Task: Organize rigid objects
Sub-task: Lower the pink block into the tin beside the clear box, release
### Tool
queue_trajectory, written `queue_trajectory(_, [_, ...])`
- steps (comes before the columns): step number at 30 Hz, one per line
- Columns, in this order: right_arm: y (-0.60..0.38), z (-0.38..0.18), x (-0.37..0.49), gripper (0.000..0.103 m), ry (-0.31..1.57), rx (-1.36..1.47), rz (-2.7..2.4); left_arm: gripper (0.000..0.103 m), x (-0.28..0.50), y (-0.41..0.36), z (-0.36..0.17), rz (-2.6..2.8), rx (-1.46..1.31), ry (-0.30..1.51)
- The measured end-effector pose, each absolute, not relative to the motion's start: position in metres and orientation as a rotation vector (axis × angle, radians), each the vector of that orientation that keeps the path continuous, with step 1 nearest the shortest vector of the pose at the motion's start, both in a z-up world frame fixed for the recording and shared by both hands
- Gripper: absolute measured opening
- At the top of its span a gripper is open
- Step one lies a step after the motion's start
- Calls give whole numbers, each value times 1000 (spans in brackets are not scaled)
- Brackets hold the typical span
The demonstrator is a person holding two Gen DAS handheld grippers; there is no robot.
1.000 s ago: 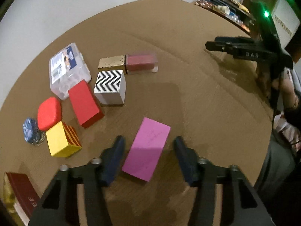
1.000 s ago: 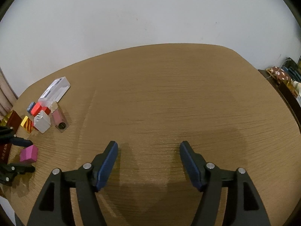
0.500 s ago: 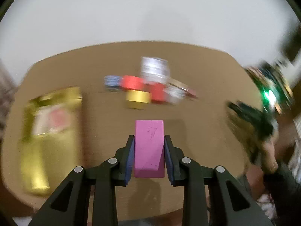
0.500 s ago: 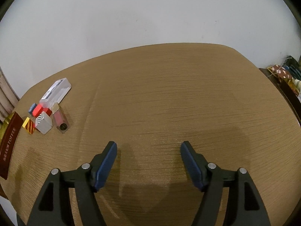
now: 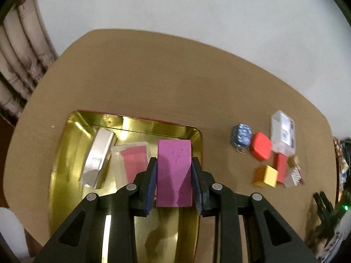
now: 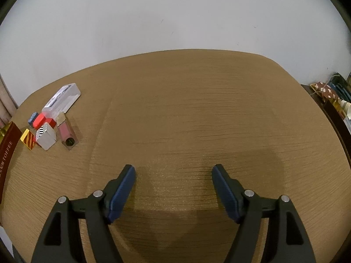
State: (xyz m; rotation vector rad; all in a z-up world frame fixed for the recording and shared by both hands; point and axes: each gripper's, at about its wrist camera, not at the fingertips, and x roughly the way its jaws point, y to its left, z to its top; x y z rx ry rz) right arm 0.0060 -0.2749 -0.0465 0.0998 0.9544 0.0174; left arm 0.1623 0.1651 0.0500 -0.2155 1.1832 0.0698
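Observation:
My left gripper (image 5: pixel 174 171) is shut on a magenta block (image 5: pixel 174 171) and holds it above the right part of a gold tin tray (image 5: pixel 65 144). In the tray lie a silver box (image 5: pixel 97 157) and a clear case with a pink insert (image 5: pixel 133 157). To the right on the table sit a blue cap (image 5: pixel 241 134), a red piece (image 5: pixel 261 146), a clear plastic box (image 5: pixel 283 132), a red block (image 5: pixel 280 171) and a yellow cube (image 5: pixel 268 176). My right gripper (image 6: pixel 173 175) is open and empty over bare table; the same cluster (image 6: pixel 50 127) lies far to its left.
The brown wooden table (image 6: pixel 197 109) ends at a white wall behind. A dark red lid edge (image 6: pixel 7 146) shows at the far left of the right wrist view. Cluttered shelves (image 6: pixel 333 96) stand at the right. Curtains (image 5: pixel 19 61) hang at the left.
My left gripper closed on the magenta block, lifted it and swung left from the object cluster to above the gold tray. My right gripper has barely moved.

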Motion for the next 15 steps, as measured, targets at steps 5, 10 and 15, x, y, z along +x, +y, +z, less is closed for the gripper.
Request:
queue_trajectory(5, [-274,-47,7,77,957,90,17,26,169,165,28,106,-224,1205])
queue_trajectory(10, [-273,-47,8,77,957,89,17,33,167,163,30,135,-200,1199])
queue_trajectory(15, [-271,-47,9,77,958,84,17,50,134,168,64,143,-241,1088])
